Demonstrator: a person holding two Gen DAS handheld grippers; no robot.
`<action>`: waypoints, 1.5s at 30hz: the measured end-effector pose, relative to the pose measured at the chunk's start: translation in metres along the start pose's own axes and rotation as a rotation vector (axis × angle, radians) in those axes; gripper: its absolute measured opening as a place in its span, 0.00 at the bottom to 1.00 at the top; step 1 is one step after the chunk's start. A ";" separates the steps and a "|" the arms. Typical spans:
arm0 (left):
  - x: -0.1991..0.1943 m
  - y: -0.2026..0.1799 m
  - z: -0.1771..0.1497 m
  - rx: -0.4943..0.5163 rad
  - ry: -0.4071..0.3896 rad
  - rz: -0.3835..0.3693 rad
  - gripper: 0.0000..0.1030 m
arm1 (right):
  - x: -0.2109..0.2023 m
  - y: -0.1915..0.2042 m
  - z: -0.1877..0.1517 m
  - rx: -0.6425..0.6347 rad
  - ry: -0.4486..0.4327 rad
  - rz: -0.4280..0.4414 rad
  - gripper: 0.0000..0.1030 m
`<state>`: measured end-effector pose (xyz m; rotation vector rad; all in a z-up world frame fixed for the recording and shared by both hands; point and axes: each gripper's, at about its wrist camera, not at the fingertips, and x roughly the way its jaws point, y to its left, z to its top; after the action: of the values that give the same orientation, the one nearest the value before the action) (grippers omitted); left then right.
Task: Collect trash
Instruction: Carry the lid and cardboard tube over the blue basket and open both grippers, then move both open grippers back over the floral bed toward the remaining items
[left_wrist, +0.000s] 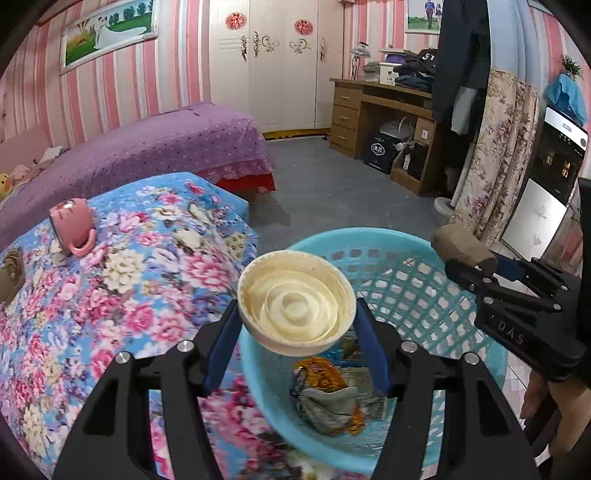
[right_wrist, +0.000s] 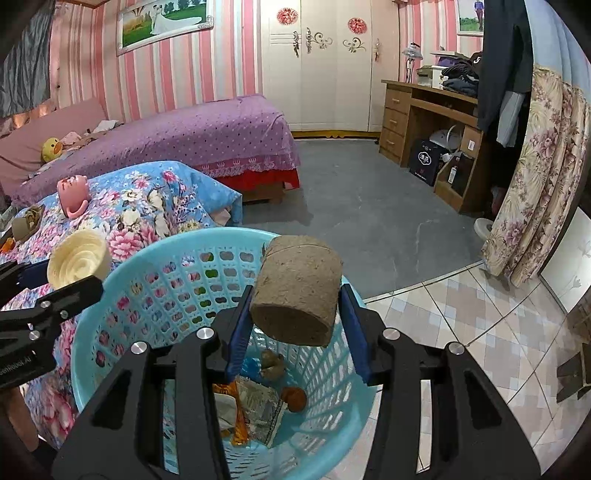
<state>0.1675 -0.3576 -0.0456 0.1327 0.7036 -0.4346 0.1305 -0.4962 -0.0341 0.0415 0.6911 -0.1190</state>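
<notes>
The left gripper (left_wrist: 297, 325) clamps a cream lid (left_wrist: 295, 301) between its blue pads, hollow side facing the camera, over the near rim of the blue basket (left_wrist: 406, 280). The right gripper (right_wrist: 293, 321) grips a brown cardboard roll (right_wrist: 297, 290) above the same basket, which already holds wrappers (right_wrist: 255, 406) and scraps at its bottom. Beside the basket lies a floral quilt (left_wrist: 129, 280) with a pink mug (left_wrist: 72, 221) tipped on it.
</notes>
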 end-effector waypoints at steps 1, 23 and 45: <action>0.002 -0.001 -0.001 0.000 0.006 -0.002 0.59 | 0.000 -0.001 -0.001 0.001 0.001 0.002 0.45; -0.030 0.061 0.001 -0.026 -0.028 0.086 0.91 | -0.002 0.036 0.014 -0.016 -0.066 0.061 0.78; -0.090 0.180 -0.012 -0.106 -0.089 0.228 0.94 | 0.003 0.156 0.051 -0.070 -0.109 0.090 0.96</action>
<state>0.1770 -0.1616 -0.0010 0.0915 0.6149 -0.1833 0.1839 -0.3450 0.0029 -0.0006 0.5835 -0.0105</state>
